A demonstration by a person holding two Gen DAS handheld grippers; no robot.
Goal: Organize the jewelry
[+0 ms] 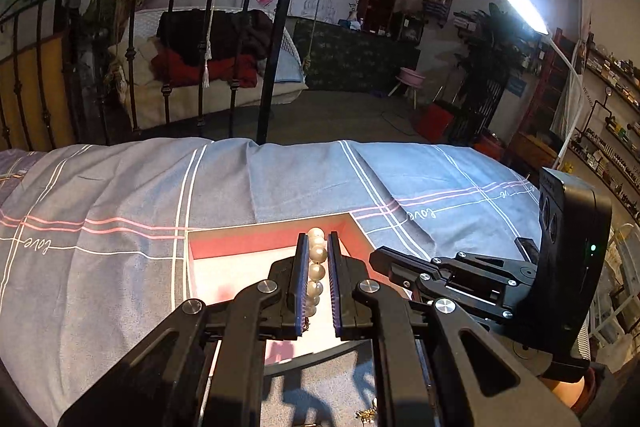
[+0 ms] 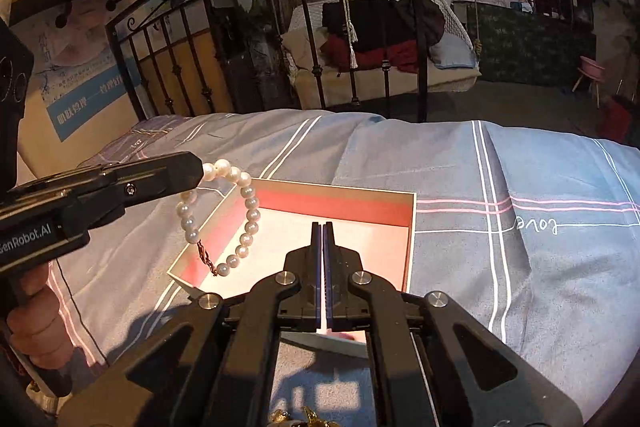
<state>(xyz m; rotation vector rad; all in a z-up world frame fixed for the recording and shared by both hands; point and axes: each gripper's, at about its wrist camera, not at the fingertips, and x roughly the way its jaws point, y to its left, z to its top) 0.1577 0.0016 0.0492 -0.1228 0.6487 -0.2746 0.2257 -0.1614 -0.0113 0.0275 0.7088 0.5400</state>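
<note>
Left gripper (image 1: 316, 247) holds the pearl bracelet (image 2: 240, 211): fingers narrowed onto the top few pearls, rest of the loop hanging free below. In the right wrist view the loop dangles over the left rim of the open box (image 2: 410, 223), its metal clasp chain (image 2: 206, 257) at the low end, above or just touching the left inner wall; cannot tell which.

Right gripper (image 2: 322, 227) is closed on nothing, fingers pressed together, tips over the box's pale floor toward its near side.

Box sits on the blue plaid bedsheet (image 2: 460, 167). Some gold-coloured jewelry (image 2: 304, 419) lies on the sheet near the box's near edge, too cropped to identify.

Step in hand, as I judge it: lay the bracelet inside the box.

Notes for doing it well:
- Carry the loop further toward the box centre before lowering; as it hangs now, part would likely drape over the left rim.
- Lower until the clasp end rests on the box floor, then let the pearls settle in a pile or ring.
- Open the fingers only once the weight is on the floor, to avoid bounce or roll.
- Keep the right gripper clear of the swinging loop, toward the box's right wall.
</note>
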